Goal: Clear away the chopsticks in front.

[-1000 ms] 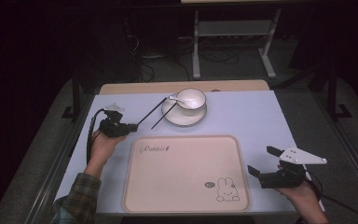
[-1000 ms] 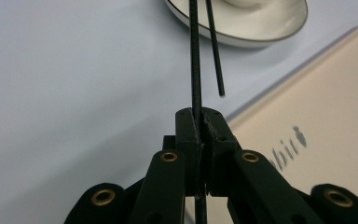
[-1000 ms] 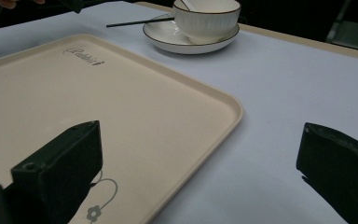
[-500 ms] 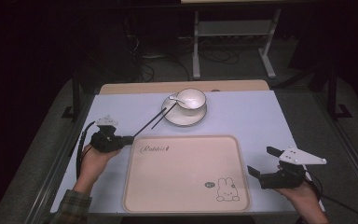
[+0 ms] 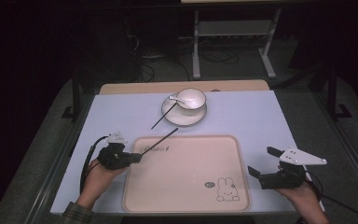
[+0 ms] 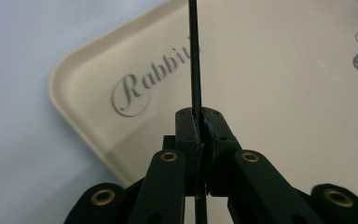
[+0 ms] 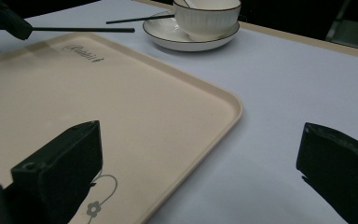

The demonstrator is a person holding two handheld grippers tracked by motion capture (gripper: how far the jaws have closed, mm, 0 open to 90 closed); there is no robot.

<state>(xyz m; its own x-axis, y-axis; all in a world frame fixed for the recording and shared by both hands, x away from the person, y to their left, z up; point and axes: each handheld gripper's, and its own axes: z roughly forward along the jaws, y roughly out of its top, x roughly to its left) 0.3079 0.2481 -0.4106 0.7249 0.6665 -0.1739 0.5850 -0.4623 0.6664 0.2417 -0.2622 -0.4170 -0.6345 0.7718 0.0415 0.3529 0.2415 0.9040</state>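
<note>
My left gripper (image 5: 129,157) is shut on a thin black chopstick (image 5: 161,140) that points out over the far left corner of the beige rabbit tray (image 5: 186,186). In the left gripper view the chopstick (image 6: 194,56) runs straight up from the shut gripper (image 6: 199,123), above the tray (image 6: 284,93). A second chopstick (image 5: 164,115) lies with one end on the saucer (image 5: 186,119) beneath a white bowl (image 5: 191,99) that holds a spoon. My right gripper (image 5: 263,161) stands open at the tray's right edge with nothing between its jaws.
In the right gripper view the open gripper (image 7: 200,172) straddles the tray rim (image 7: 223,100). Beyond it are the bowl (image 7: 207,16), the saucer (image 7: 168,39) and the left gripper (image 7: 7,18) with its chopstick (image 7: 84,29). Pale blue table (image 5: 251,116) surrounds the tray.
My left gripper has drawn back toward the near edge with one chopstick in it, now beside the tray's left rim. The right gripper has not moved.
</note>
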